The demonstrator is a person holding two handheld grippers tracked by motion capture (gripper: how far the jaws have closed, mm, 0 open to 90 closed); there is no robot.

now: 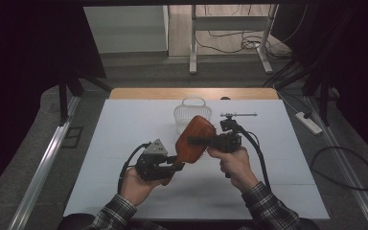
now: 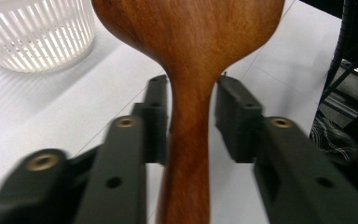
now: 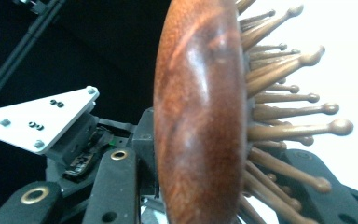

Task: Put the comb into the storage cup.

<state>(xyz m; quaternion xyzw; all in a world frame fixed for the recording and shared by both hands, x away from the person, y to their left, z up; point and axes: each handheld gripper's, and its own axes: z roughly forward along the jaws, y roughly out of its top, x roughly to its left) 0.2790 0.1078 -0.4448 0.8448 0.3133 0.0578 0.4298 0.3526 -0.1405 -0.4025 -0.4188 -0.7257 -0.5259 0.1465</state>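
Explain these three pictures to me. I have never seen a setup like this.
There is no robot here. A person sits at a white table with a hand-held clamp tool, called a gripper, in each hand. Each gripper has two black jaws.

The high view looks down from above the person. The other two pictures come from small cameras that ride on the grippers and look along their jaws.

Both grippers meet on a wooden hairbrush, which is lifted above the table. The right gripper is clamped on the brush head, and its view shows the wooden pins sticking out sideways. The left gripper has its jaws around the handle, but one jaw stands clear of it, so it is not squeezing.

A white slatted basket stands on the table behind the brush.
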